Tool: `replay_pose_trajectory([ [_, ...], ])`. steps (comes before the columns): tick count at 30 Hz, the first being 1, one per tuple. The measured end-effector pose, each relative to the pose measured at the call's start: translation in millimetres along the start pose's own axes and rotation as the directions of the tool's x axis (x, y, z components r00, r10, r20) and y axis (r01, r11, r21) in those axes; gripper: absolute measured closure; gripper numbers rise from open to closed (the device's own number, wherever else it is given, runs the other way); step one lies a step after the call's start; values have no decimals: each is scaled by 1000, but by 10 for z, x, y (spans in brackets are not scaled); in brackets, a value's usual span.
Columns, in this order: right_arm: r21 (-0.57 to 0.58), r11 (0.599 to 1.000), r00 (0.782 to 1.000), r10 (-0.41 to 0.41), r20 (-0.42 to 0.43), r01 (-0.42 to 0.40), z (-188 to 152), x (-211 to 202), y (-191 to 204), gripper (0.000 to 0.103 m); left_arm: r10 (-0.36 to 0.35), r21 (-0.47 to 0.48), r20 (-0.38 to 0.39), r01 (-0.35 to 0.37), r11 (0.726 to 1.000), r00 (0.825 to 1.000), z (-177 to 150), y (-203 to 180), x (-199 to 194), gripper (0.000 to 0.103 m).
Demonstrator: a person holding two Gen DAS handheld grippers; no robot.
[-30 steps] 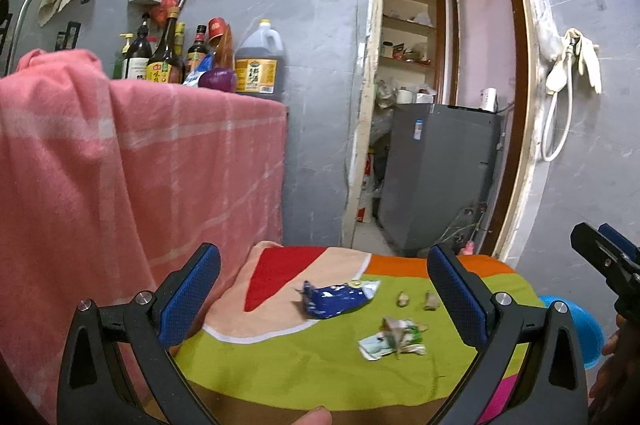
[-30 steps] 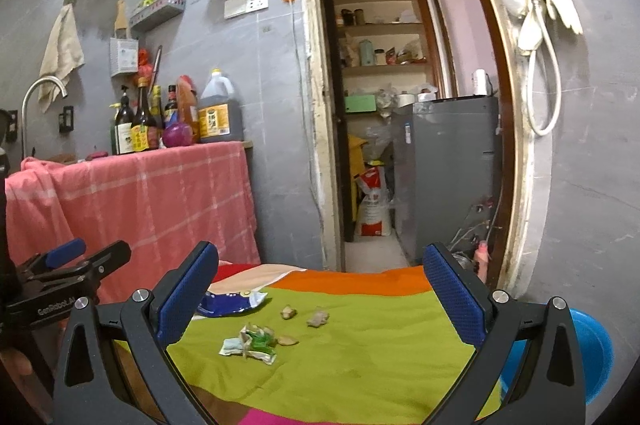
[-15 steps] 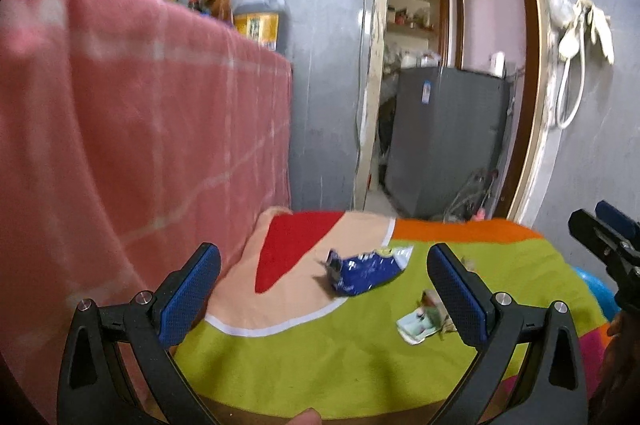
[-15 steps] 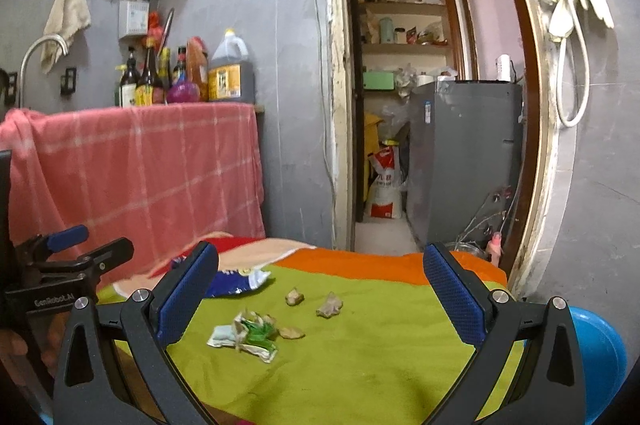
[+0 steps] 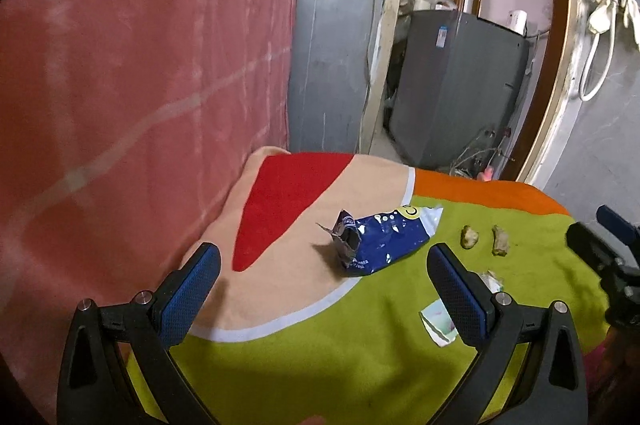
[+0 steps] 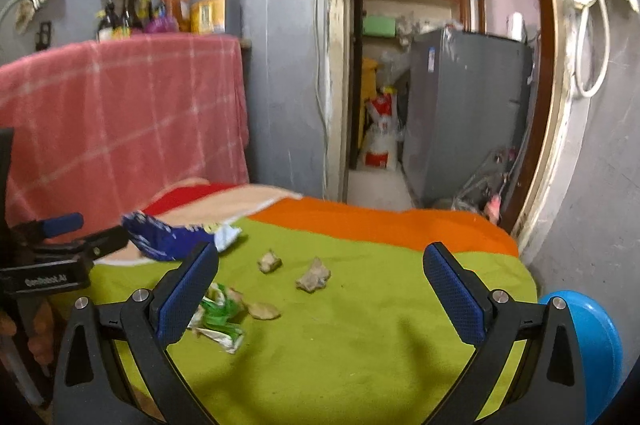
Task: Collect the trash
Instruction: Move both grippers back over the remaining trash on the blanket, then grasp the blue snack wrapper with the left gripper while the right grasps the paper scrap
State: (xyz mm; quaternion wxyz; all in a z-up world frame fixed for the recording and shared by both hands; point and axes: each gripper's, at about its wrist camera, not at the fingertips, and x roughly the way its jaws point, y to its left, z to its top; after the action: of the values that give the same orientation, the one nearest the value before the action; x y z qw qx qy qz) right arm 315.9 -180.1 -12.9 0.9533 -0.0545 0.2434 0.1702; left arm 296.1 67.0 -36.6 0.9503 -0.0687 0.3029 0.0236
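- The left gripper (image 5: 324,281) has come down and closer to the table in the last second — the blue bag (image 5: 382,243) now looks much bigger and sits in the middle of the left view, just past the gap between its fingers.
- The bottles and shelf that were at the top of the left view a second ago are gone from it; now the pink cloth (image 5: 132,65) fills the left side.
- I think this means the left gripper is going for the blue bag first. Nothing has been picked up yet.
- The left gripper is wide open and holds nothing.
- The right gripper (image 6: 320,291) is wide open too and holds nothing. It has also moved nearer the table, and the trash looks bigger in its view.
- Count of the trash on the bright cloth (image 6: 360,345):
  - one blue bag — left of middle in the right view (image 6: 168,239)
  - one green and white wrapper (image 6: 220,317), crumpled, low and left in the right view, partly behind a finger
  - three small brown scraps — two side by side (image 6: 270,261) (image 6: 314,279), and a flat one (image 6: 262,310) just beside the wrapper
- One blue bin (image 6: 592,345) shows at the lower right of the right view, past the table edge — maybe the trash goes there, but I cannot be sure.
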Motion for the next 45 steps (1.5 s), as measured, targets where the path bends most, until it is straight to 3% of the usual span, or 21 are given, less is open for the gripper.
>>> replay_pose_trajectory([
  [4, -18, 1000, 996, -14, -91, 12, 3, 224, 19, 3, -8, -8, -27, 8, 1000, 1000, 31, 9, 75, 2],
  [9, -35, 999, 990, -23, -139, 19, -24, 355, 51, 12, -19, -15, -47, 19, 1000, 999, 59, 20, 130, 3],
  [18, -43, 999, 980, -16, -199, 8, -39, 507, 58, 21, -62, -17, -75, 60, 998, 995, 96, 8, 219, 28],
  [24, -34, 999, 970, -3, -243, -5, -61, 611, 57, 26, -87, -10, -90, 86, 996, 992, 100, -32, 254, 50],
  [29, -8, 1000, 954, 24, -300, -28, -92, 750, 32, 44, -107, -12, -101, 106, 994, 989, 88, -37, 276, 71],
  [35, 35, 998, 934, 60, -352, -51, -123, 873, -20, 57, -119, -21, -116, 118, 993, 986, 73, -45, 284, 89],
  [43, 90, 994, 919, 99, -381, -70, -156, 938, -104, 79, -110, -27, -117, 108, 994, 987, 59, -76, 263, 93],
  [45, 97, 992, 919, 107, -379, -75, -158, 930, -118, 79, -105, -23, -106, 104, 994, 989, 56, -96, 239, 93],
])
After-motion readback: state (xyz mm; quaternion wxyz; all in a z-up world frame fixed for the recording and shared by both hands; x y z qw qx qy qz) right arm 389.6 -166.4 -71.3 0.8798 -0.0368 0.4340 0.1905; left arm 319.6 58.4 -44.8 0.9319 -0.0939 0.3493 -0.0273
